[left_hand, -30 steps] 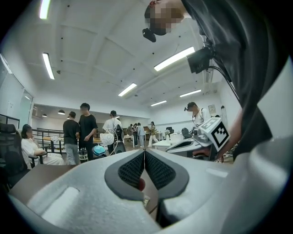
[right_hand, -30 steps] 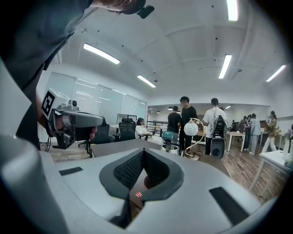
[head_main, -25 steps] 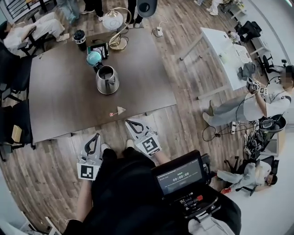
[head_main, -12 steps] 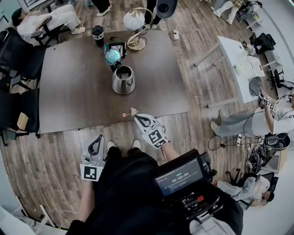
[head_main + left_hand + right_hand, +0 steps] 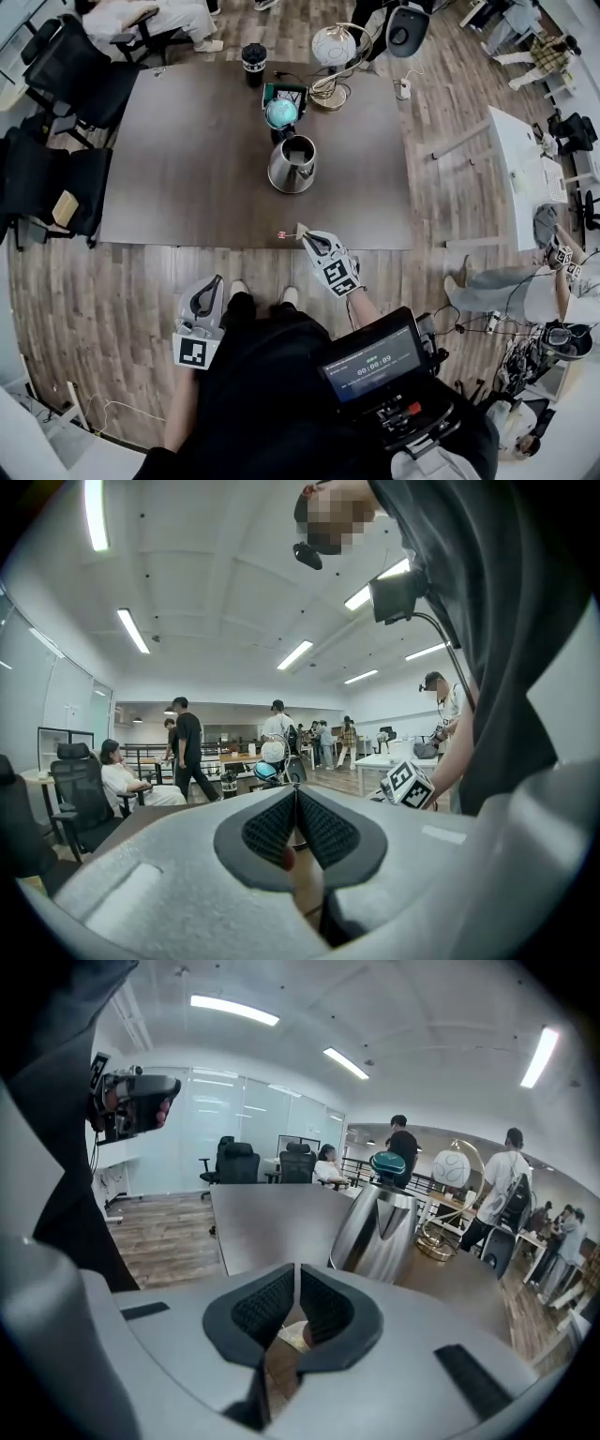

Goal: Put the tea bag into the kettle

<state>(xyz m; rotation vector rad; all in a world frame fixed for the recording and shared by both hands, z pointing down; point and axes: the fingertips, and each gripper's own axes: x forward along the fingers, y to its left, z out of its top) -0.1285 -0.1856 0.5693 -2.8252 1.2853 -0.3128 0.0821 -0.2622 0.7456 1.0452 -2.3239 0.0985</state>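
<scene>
A steel kettle [image 5: 292,167] with its lid off stands mid-table; it also shows in the right gripper view [image 5: 380,1232]. The pale triangular tea bag [image 5: 300,230] lies near the table's near edge, its red tag [image 5: 281,234] to the left. My right gripper [image 5: 309,238] is shut, its tips just behind the tea bag. A bit of the tea bag [image 5: 292,1335] shows below the jaws of the right gripper [image 5: 295,1267]. My left gripper [image 5: 217,282] is shut and hangs off the table, by my left leg. The left gripper [image 5: 296,789] points level across the room.
Behind the kettle are a teal globe [image 5: 280,112], a gold lamp with a white shade [image 5: 333,47] and a black cup [image 5: 253,58]. Black chairs [image 5: 56,178] line the dark table [image 5: 187,159] on its left. A white table [image 5: 530,169] stands to the right. People are around.
I have stepped closer to the table, which has shifted rightward in the head view. My right gripper has moved forward up to the tea bag. The left gripper stays low.
</scene>
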